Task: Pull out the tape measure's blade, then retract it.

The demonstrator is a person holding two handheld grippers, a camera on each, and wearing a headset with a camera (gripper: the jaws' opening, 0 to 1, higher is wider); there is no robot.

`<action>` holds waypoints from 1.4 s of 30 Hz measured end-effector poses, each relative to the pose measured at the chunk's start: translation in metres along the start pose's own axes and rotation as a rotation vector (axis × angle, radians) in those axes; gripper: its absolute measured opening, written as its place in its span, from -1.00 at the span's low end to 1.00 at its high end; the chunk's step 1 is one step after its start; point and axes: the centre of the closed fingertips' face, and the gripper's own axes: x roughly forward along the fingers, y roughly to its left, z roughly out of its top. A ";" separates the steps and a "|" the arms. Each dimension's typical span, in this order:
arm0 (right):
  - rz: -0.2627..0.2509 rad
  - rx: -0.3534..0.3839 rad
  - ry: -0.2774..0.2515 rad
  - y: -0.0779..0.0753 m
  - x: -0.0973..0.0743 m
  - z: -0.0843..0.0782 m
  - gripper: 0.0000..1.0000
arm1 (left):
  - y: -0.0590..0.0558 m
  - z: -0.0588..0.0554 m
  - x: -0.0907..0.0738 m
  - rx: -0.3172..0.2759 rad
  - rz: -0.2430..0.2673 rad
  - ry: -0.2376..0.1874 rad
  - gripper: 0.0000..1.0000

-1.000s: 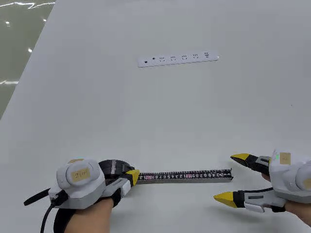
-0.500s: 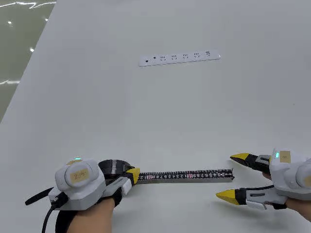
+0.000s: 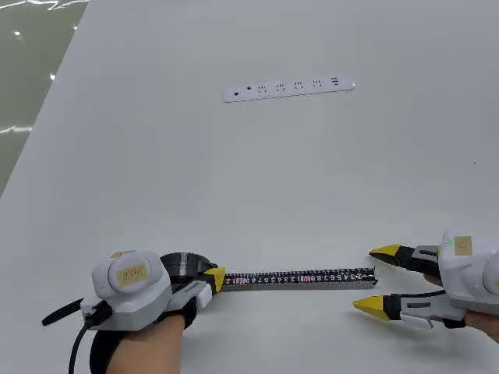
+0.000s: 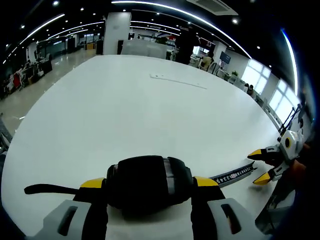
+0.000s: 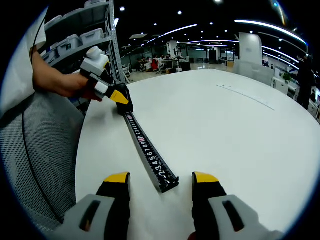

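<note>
A black tape measure case [image 3: 184,267] lies near the front left of the white table [image 3: 234,179], with my left gripper [image 3: 208,287] shut on it. In the left gripper view the case [image 4: 150,180] sits clamped between the yellow-tipped jaws. Its blade [image 3: 300,277] lies flat on the table and runs rightward from the case. My right gripper [image 3: 376,279] stands open, its jaws on either side of the blade's end without touching it. In the right gripper view the blade [image 5: 145,147] ends just ahead of the right gripper [image 5: 161,177].
A white power strip [image 3: 288,88] lies toward the far side of the table. The table's left edge [image 3: 39,109] drops to a glossy floor. Shelving with bins [image 5: 82,30] and a mesh chair back [image 5: 40,165] stand behind the left hand.
The right gripper's jaws have drawn slightly closer together around the blade's end. The left gripper and the case have stayed put; the blade's length looks the same.
</note>
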 end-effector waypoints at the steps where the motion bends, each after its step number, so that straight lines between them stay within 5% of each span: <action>1: 0.003 -0.011 0.002 -0.001 0.000 -0.001 -0.05 | 0.000 0.000 0.000 0.000 -0.001 0.000 0.30; 23: 0.031 -0.136 -0.015 -0.004 0.002 -0.007 -0.65 | 0.000 0.000 -0.001 -0.002 -0.003 0.002 0.30; 42: 0.046 -0.142 -0.016 -0.008 0.001 -0.007 -0.73 | 0.000 -0.001 0.000 0.005 0.000 0.018 0.28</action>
